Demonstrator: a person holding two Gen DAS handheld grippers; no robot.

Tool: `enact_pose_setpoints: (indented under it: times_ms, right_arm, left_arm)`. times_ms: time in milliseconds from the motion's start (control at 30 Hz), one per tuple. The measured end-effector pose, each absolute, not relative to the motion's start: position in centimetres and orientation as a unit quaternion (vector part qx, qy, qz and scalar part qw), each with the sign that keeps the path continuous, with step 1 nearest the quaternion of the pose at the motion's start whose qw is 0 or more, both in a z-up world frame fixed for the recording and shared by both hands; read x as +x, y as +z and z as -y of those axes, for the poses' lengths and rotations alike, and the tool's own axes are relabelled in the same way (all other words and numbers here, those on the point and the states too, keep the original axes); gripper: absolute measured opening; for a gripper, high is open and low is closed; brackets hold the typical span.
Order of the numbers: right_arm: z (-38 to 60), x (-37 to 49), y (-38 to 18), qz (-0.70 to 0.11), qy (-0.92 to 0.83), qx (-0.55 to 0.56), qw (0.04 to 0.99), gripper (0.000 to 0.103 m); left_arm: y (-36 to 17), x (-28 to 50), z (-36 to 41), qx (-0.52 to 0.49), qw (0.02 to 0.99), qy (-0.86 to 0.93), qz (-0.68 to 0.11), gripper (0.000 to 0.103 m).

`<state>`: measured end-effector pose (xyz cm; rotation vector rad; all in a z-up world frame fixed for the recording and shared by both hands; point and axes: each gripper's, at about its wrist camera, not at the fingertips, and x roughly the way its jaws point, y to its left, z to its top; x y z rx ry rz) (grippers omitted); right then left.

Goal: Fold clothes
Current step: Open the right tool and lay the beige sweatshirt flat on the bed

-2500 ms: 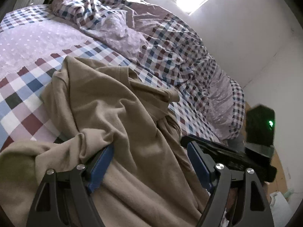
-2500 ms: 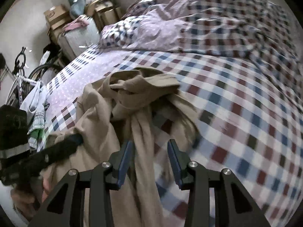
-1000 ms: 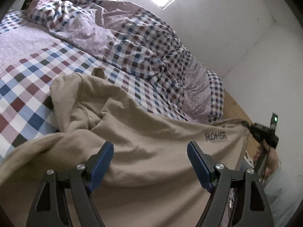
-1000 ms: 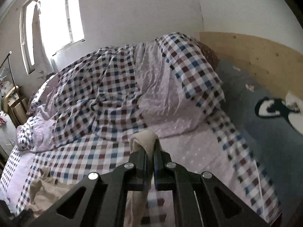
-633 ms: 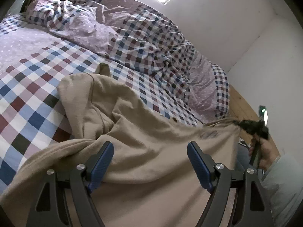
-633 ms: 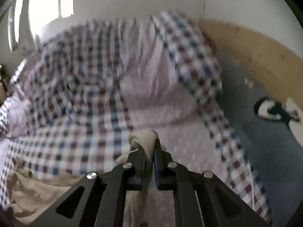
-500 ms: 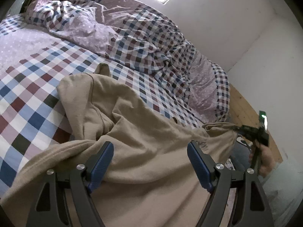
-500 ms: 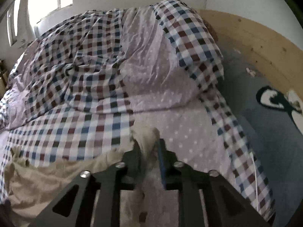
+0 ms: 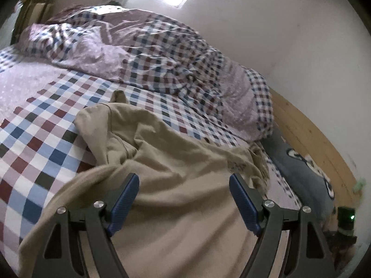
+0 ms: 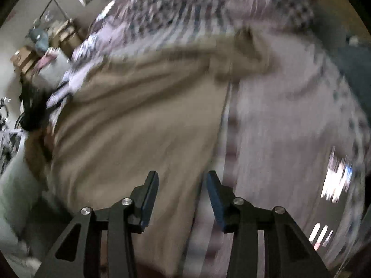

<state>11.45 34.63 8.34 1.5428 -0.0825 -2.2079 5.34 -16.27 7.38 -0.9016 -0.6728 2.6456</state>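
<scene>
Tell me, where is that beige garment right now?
The beige garment lies spread on the checked bedsheet, near the bed's front edge, below the bunched quilt.

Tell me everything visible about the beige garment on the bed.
The beige garment is soft, knit-looking fabric, spread loosely and wrinkled over the checked bedsheet. One end bunches into folds toward the duvet; a faint print shows near its right edge. It lies between the left gripper's open fingers, no pad pressing it.

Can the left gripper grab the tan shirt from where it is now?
Probably yes. The left gripper is wide open, and the tan shirt lies spread on the bed right between its fingers, with nothing in the way.
</scene>
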Motion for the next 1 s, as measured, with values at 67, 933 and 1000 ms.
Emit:
enact_pose_setpoints:
  times_ms: [67, 933, 1000]
  right_arm:
    - [-35.6, 13.6, 6.9, 0.05, -0.785, 0.573, 0.229, 0.046]
    - [-35.3, 17.5, 3.1, 0.073, -0.748, 0.589, 0.298, 0.048]
    - [-35.1, 17.4, 3.2, 0.068, -0.748, 0.59, 0.297, 0.048]
  left_arm:
    - [7.7, 6.8, 16.2, -0.315, 0.14, 0.914, 0.216, 0.083]
    - [4.5, 24.2, 30.1, -0.498, 0.003, 0.835, 0.233, 0.083]
    - [3.5, 24.6, 30.5, -0.517, 0.004, 0.824, 0.234, 0.083]
